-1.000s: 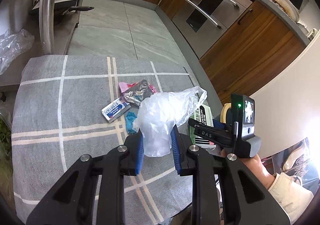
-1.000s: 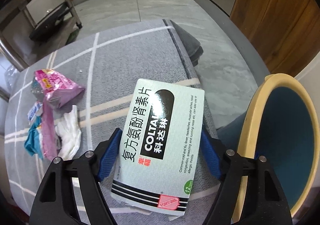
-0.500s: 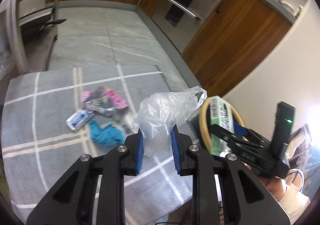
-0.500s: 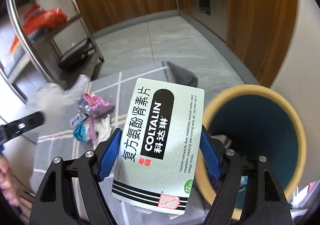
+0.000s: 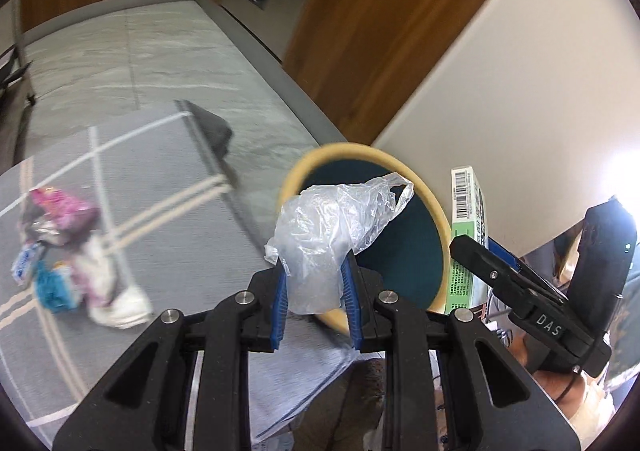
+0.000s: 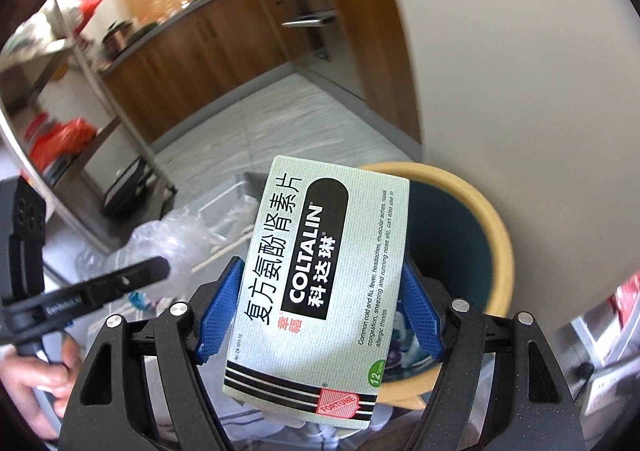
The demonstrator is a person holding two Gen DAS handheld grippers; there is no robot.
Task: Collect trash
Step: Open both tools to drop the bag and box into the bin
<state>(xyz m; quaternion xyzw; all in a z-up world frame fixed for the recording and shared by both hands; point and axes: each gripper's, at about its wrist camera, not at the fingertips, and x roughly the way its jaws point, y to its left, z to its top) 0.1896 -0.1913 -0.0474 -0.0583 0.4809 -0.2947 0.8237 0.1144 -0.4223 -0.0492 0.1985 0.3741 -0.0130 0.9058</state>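
While pinched, crumpled clear bag (image 5: 336, 227)

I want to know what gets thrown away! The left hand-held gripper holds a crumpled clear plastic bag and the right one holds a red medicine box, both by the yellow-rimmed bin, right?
Almost. The flat cardboard medicine box in the right hand-held gripper is pale green, not red, as the right wrist view shows. The rest is right.

Bin (image 5: 438, 227) right of table (image 5: 168, 235), bag (image 5: 336, 227) before bin.
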